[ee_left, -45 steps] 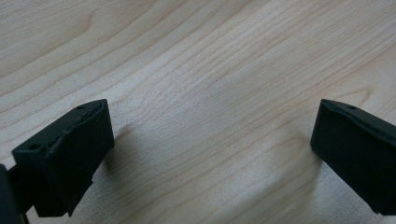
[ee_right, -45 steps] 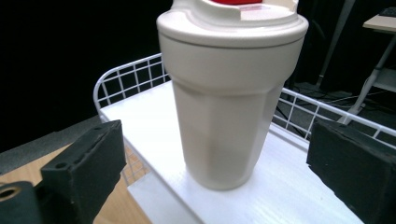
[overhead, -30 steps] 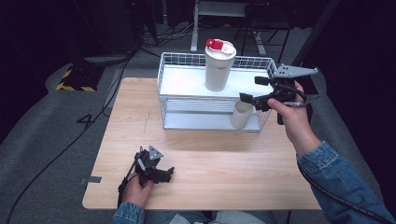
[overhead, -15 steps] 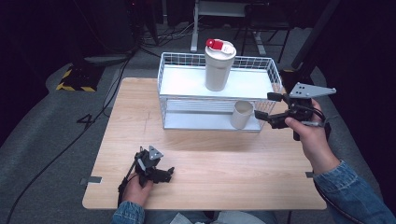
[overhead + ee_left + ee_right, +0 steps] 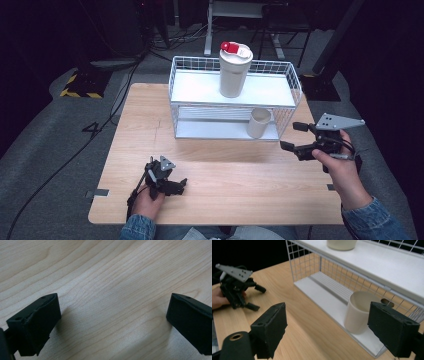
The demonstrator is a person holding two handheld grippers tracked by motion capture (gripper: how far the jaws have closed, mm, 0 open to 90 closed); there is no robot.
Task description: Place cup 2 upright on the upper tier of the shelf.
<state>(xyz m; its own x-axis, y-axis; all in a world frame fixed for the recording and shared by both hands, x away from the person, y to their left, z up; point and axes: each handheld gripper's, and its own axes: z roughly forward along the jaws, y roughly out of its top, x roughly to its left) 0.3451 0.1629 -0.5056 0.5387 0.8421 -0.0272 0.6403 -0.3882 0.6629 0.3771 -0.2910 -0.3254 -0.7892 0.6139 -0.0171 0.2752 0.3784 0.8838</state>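
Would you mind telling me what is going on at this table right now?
A person holds a claw in each hand at a wooden table. The right claw is beside the wire rack, empty, with its jaws just closing partway; the small cup sits on the lower shelf, apart from it. A tall tumbler stands on the top shelf. The left claw rests open on the table, holding nothing.

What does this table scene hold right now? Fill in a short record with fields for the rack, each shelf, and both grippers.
rack: white wire rack at the far side of the wooden table
top shelf: tall tumbler, red-capped lid, upright
bottom shelf: small cup, upright, near right end
right gripper: jaws just been closing, nothing between them, off the cup
left gripper: open, low over the table, empty
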